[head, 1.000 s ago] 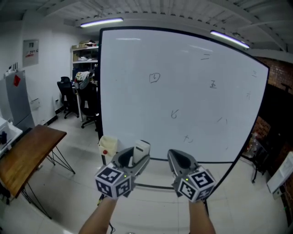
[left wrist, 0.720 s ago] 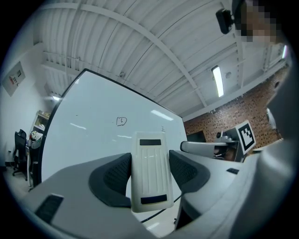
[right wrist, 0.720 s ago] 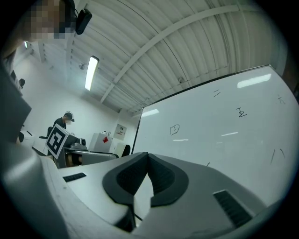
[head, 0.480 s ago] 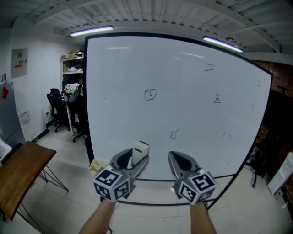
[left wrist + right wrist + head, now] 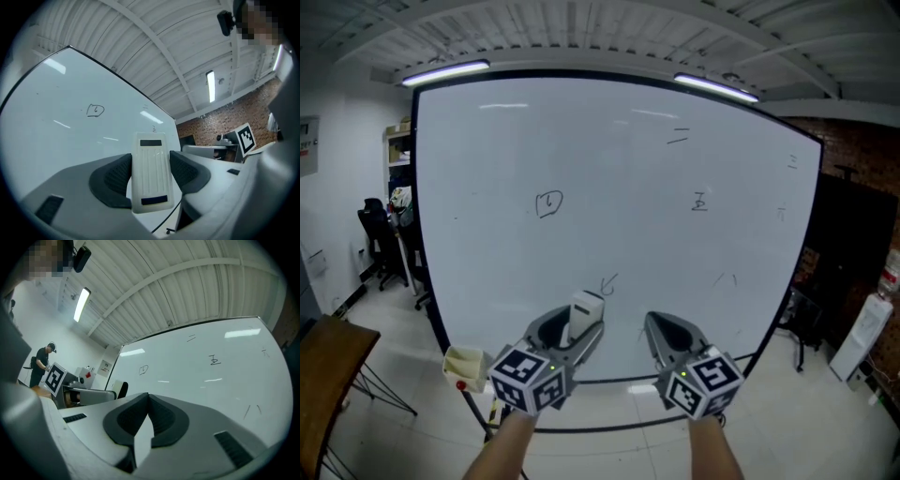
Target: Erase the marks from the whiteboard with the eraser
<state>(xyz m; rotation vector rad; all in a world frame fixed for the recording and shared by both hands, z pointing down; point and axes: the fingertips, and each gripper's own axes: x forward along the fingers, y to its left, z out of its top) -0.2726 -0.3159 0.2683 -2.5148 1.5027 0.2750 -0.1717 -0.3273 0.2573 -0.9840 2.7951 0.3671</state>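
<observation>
A person stands facing a large whiteboard (image 5: pixel 609 131), a handheld gripper in each hand, ready to clear the scattered pen marks from it. The left gripper (image 5: pixel 572 330) has its jaws closed on the sides of a white eraser (image 5: pixel 587 307), which stands upright between the dark pads with its top poking above them; held this way, the tool can probably be tipped forward to bring its wiping face flat to the board. The eraser is raised in front of the board's lower middle, just below a small tick-like mark (image 5: pixel 607 283), and appears not yet to touch the surface. The right gripper (image 5: pixel 668 330) hangs alongside with its jaws pressed together on nothing, seemingly kept out of the way, as the job looks to need only one tool. None of the writing looks wiped so far: a boxed scribble (image 5: pixel 548 202) sits at left centre, a character (image 5: pixel 700 201) at right centre, a pair of dashes (image 5: pixel 678 138) above it, and fainter strokes (image 5: pixel 727 278) lower right. A yellowish object (image 5: pixel 464 364) rests by the board's lower left corner.
</observation>
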